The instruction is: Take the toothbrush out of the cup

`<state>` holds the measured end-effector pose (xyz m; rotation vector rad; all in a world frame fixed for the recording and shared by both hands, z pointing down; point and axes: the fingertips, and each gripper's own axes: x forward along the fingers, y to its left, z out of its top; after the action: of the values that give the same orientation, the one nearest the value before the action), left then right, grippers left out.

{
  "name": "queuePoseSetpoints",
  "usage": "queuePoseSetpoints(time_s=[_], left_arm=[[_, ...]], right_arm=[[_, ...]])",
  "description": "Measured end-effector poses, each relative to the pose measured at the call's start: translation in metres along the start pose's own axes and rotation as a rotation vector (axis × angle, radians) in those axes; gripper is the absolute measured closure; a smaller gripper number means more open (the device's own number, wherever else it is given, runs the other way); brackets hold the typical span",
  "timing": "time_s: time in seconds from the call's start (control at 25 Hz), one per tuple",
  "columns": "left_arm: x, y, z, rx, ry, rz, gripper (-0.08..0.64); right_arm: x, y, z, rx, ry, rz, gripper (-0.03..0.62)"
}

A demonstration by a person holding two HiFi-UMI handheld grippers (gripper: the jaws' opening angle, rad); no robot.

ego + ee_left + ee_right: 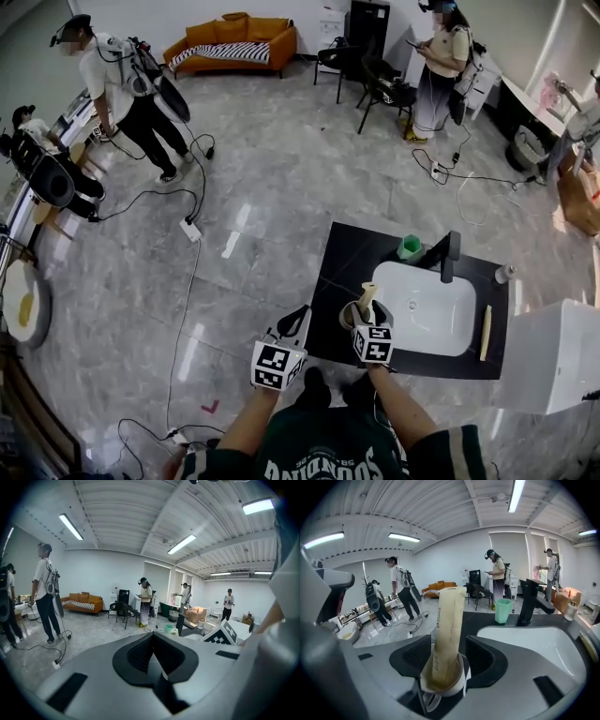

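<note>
So far, nothing of the job was done. The toothbrush (449, 620), wrapped in a tan paper sleeve, was seen standing upright in the white cup (457, 679), and it had not yet been taken out. The cup was set on the black counter (342, 267), just beside the left edge of the white sink (427, 314). All of the job was left: the toothbrush had to be gripped, lifted up and brought clear of the cup.

The right gripper (448, 656) was held right at the cup and tilted a little downward. Its jaws were spread wide apart, with the cup and the toothbrush between them. No pad looked pressed on the cup or on the paper, so nothing was judged to be held. In the head view the right arm was stretched forward from the body to the near edge of the counter.

The left gripper (153, 646) was held off to the left, near the counter's corner but not at the cup. Its jaws were closed together, with nothing between them. It was pointed nearly level, out into the room. It was judged that this gripper might be needed to steady the cup while the toothbrush was pulled up.
</note>
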<state>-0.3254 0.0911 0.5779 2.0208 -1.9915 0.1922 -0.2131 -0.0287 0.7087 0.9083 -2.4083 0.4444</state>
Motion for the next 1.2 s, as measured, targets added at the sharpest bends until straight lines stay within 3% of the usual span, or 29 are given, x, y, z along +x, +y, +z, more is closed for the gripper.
queuePoseSetpoints(time_s=[0.32, 0.4, 0.6, 1.2], left_arm=[[-0.008, 0.002, -0.007, 0.002, -0.003, 0.001, 0.550], [-0.008, 0.001, -0.011, 0.000, 0.003, 0.001, 0.550], [0.001, -0.007, -0.008, 0.006, 0.013, -0.012, 0.549], [0.018, -0.032, 0.003, 0.027, 0.003, -0.077, 0.549]], right_arm=[[0.002, 0.008, -0.013, -0.023, 0.015, -0.001, 0.365], [0.002, 0.008, -0.014, -0.029, 0.021, 0.009, 0.406], [-0.001, 0.001, -0.007, -0.027, 0.018, 0.029, 0.416], [-0.036, -0.001, 0.037, -0.019, -0.112, 0.075, 0.437]])
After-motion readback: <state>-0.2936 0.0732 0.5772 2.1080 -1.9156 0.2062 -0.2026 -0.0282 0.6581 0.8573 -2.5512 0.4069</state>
